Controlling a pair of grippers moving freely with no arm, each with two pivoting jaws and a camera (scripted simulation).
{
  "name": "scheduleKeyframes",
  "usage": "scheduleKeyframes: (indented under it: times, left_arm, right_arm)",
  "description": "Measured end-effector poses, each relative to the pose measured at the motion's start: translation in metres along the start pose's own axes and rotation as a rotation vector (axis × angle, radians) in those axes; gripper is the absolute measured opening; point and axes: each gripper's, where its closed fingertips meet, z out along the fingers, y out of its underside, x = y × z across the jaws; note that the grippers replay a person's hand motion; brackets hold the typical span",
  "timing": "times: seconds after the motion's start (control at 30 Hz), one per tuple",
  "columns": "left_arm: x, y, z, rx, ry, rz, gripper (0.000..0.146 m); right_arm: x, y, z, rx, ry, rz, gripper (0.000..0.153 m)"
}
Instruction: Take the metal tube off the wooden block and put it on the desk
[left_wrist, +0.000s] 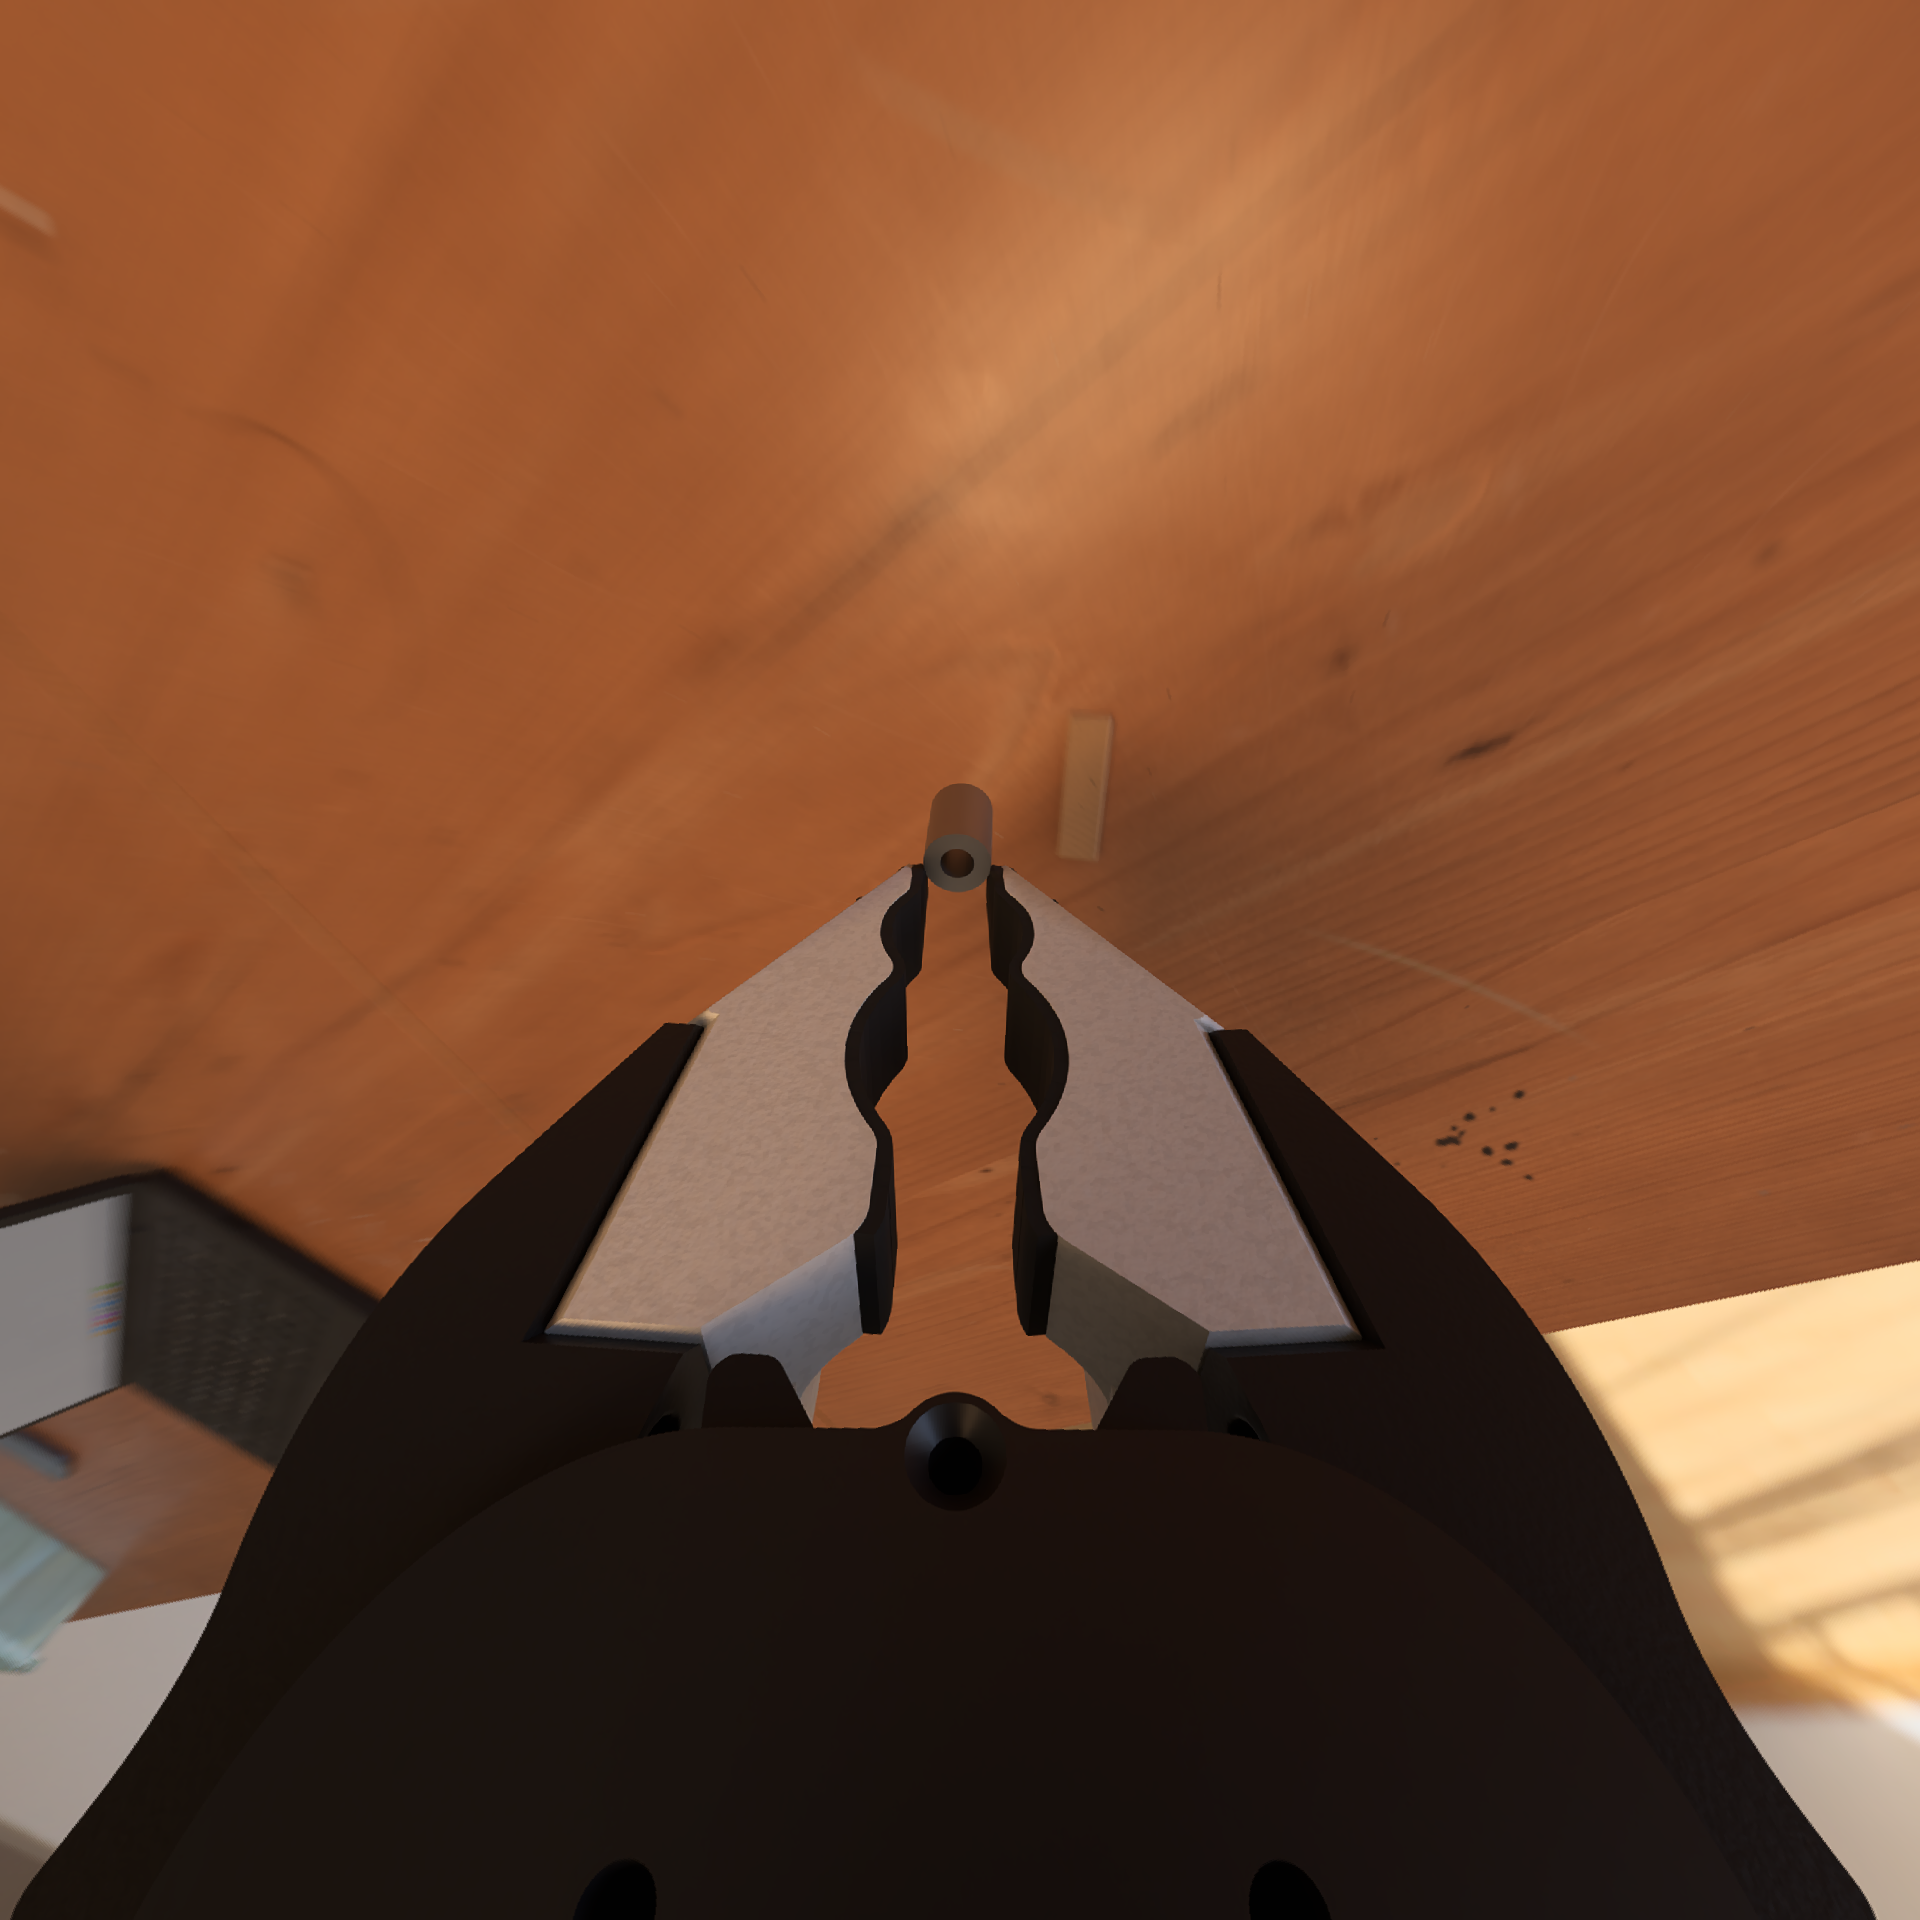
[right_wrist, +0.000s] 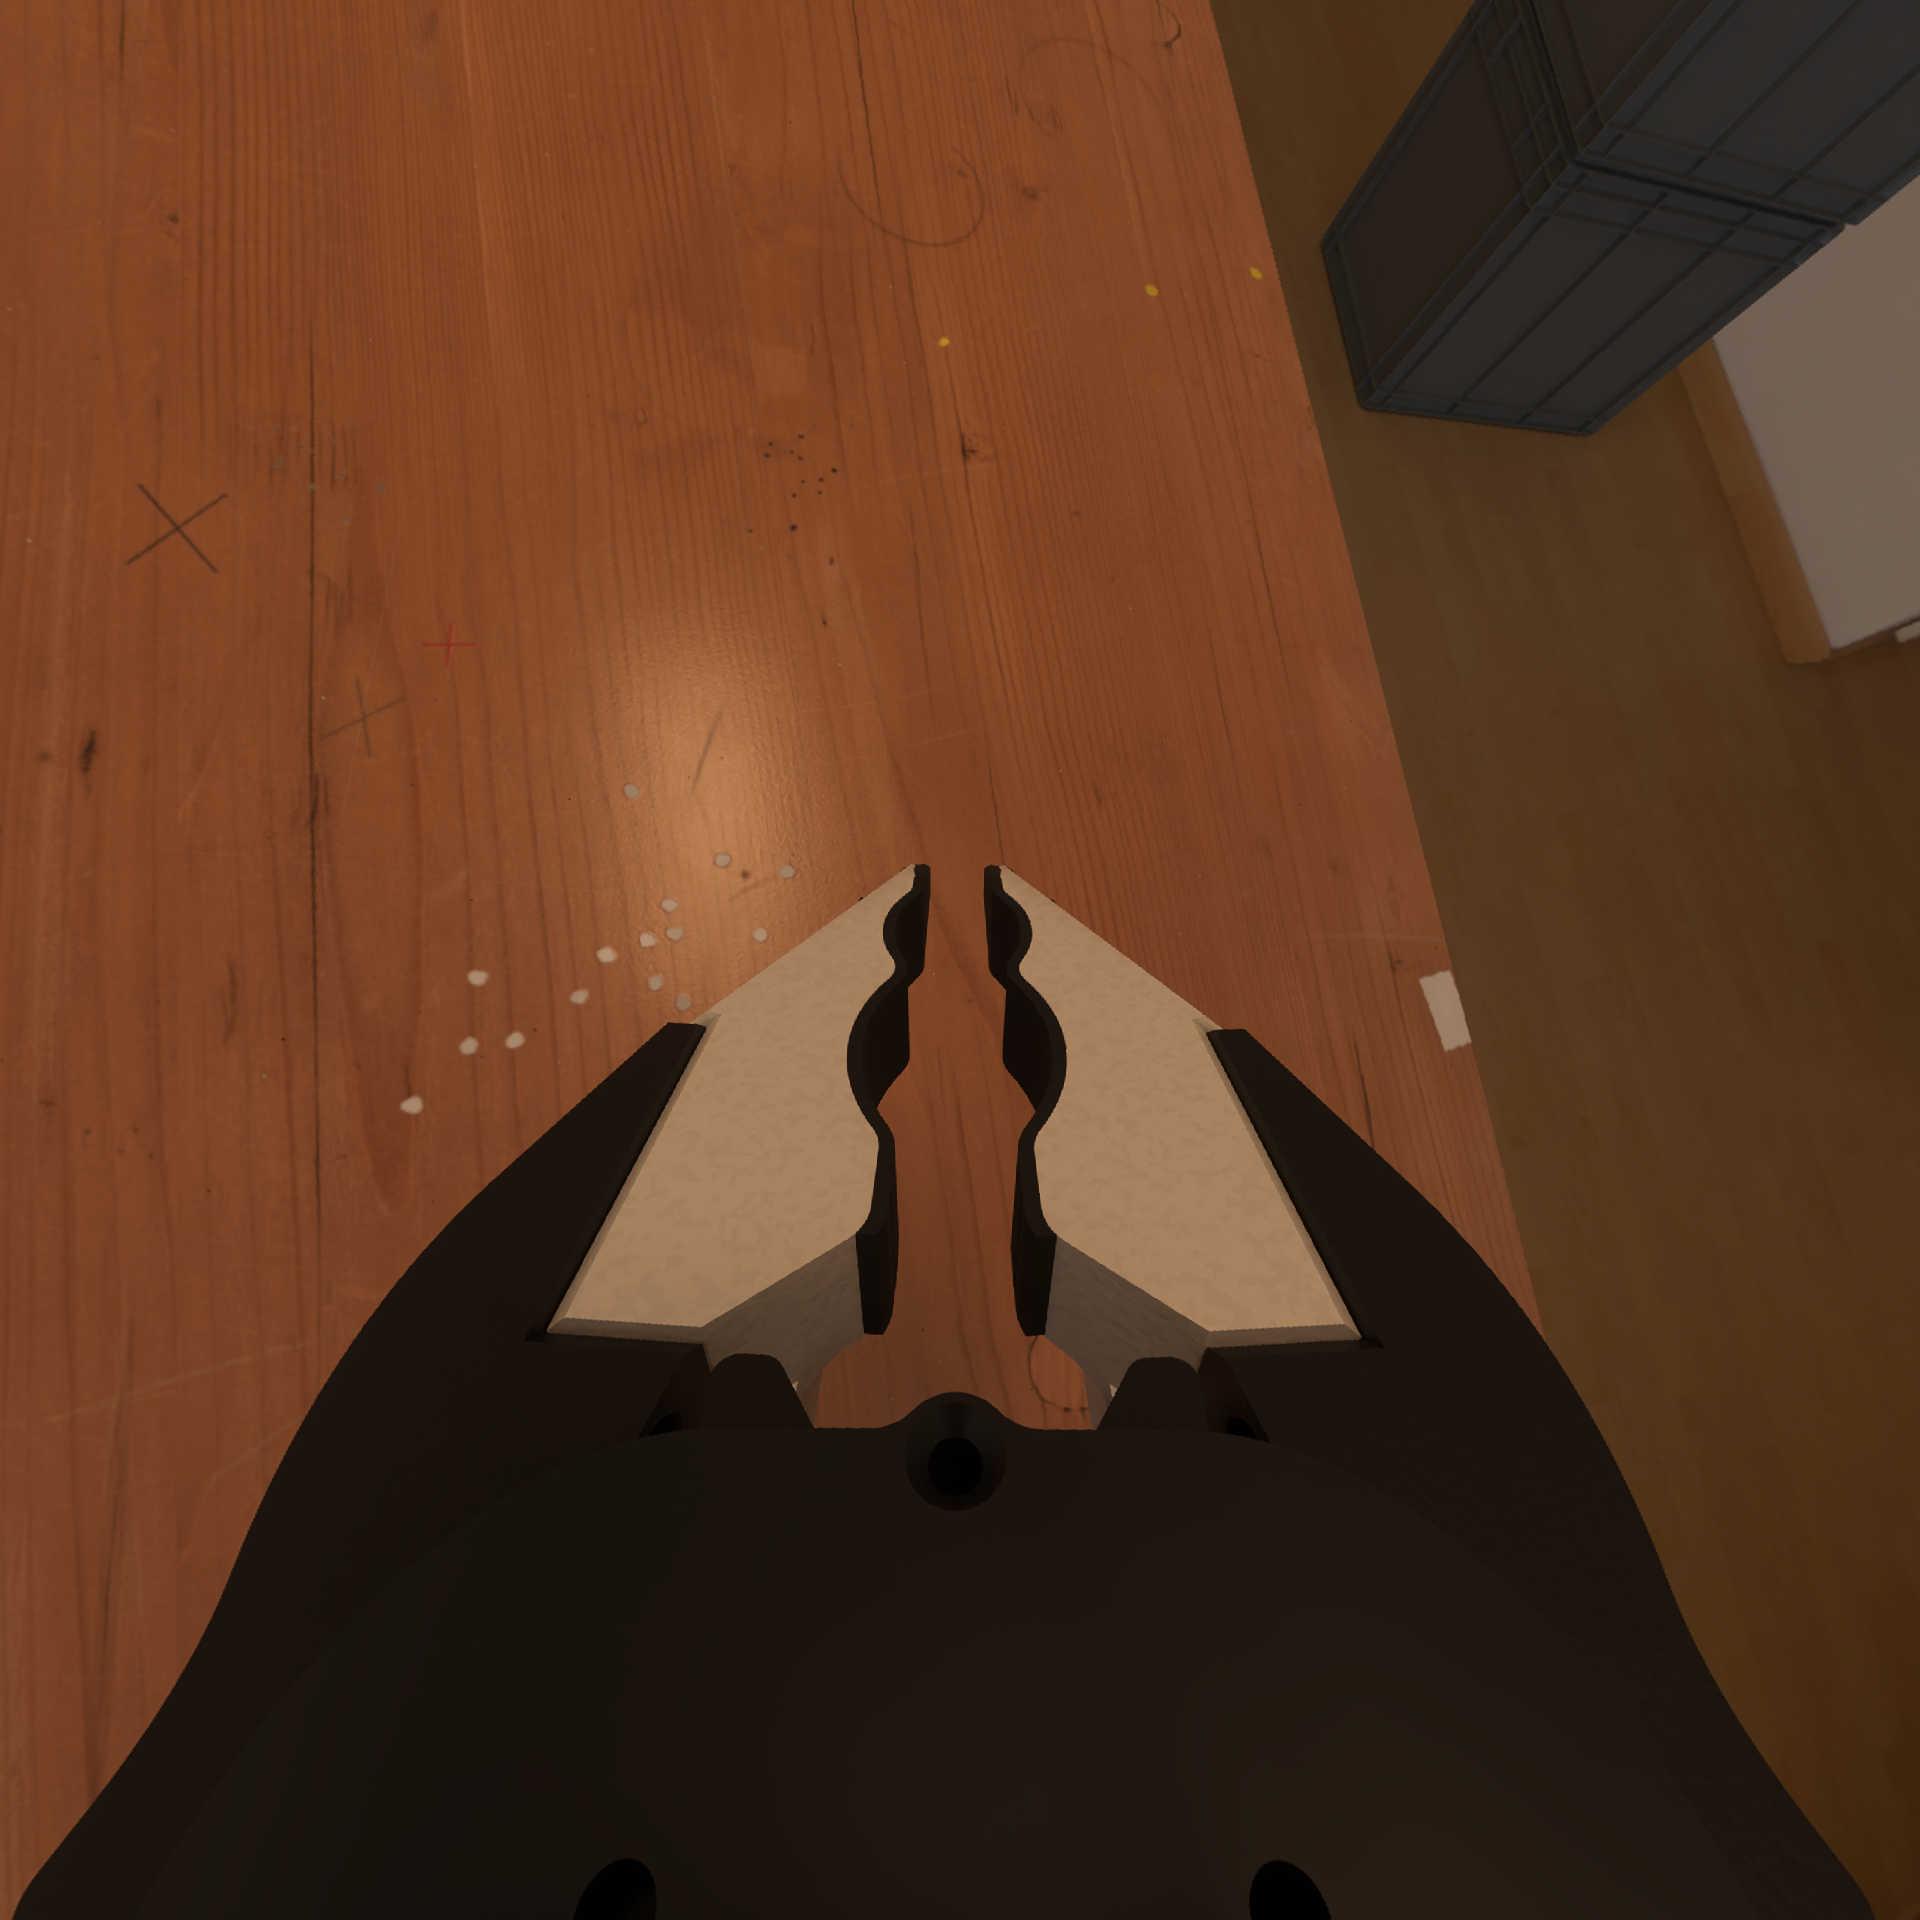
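In the left wrist view, my left gripper (left_wrist: 956, 873) is shut on the grey metal tube (left_wrist: 958, 831). The tube sits between the fingertips, seen end-on with its bore facing the camera, and points away over the wooden desk (left_wrist: 935, 416). The small pale wooden block (left_wrist: 1085, 787) lies on the desk just right of and beyond the tube, apart from it. In the right wrist view, my right gripper (right_wrist: 956, 873) hangs over the desk (right_wrist: 623, 416) with its jaws nearly together and nothing between them. Neither tube nor block shows there.
A dark mesh box (left_wrist: 208, 1309) with a white panel sits at the lower left, by the desk's near edge. A dark crate (right_wrist: 1621, 229) stands on the floor past the desk's right edge. A white tape scrap (right_wrist: 1444, 1008) lies by that edge.
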Motion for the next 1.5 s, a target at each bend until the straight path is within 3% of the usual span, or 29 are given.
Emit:
scheduleKeyframes:
  times: [0.13,0.23,0.3,0.4,0.57,0.73,1.0,1.37,1.43,1.5]
  left_arm:
    - [-0.003,-0.08,-0.101,0.186,-0.1,0.076,0.011]
    - [0.04,-0.156,-0.133,0.268,-0.086,0.246,0.011]
    - [0.078,-0.2,-0.121,0.271,-0.043,0.366,0.011]
    - [0.124,-0.249,-0.071,0.187,-0.003,0.528,0.011]
    - [0.155,-0.301,0.005,0.056,0.003,0.651,0.011]
    - [0.163,-0.325,0.04,-0.021,0.069,0.632,0.011]
    - [0.174,-0.348,0.063,-0.039,0.08,0.656,0.011]
    - [0.18,-0.362,0.058,0.068,0.133,0.608,0.012]
    - [0.178,-0.363,0.049,0.123,0.16,0.576,0.03]
    - [0.172,-0.363,0.037,0.212,0.155,0.537,0.038]
  right_arm:
    - [0.0,0.0,0.002,-0.002,-0.007,0.004,0.01]
    - [-0.002,0.002,0.004,-0.021,-0.01,-0.003,0.01]
    - [-0.004,0.003,0.005,-0.033,-0.014,-0.015,0.01]
    - [-0.01,0.001,0.003,-0.037,-0.022,-0.038,0.01]
    - [-0.016,0.001,0.0,-0.039,-0.032,-0.064,0.011]
    - [-0.015,0.004,0.0,-0.046,-0.04,-0.067,0.01]
    - [-0.012,0.011,0.003,-0.084,-0.036,-0.065,0.01]
    - [-0.015,0.014,0.01,-0.111,-0.056,-0.07,0.01]
    - [-0.015,0.015,0.01,-0.113,-0.058,-0.069,0.01]
    - [-0.015,0.015,0.01,-0.113,-0.057,-0.066,0.01]
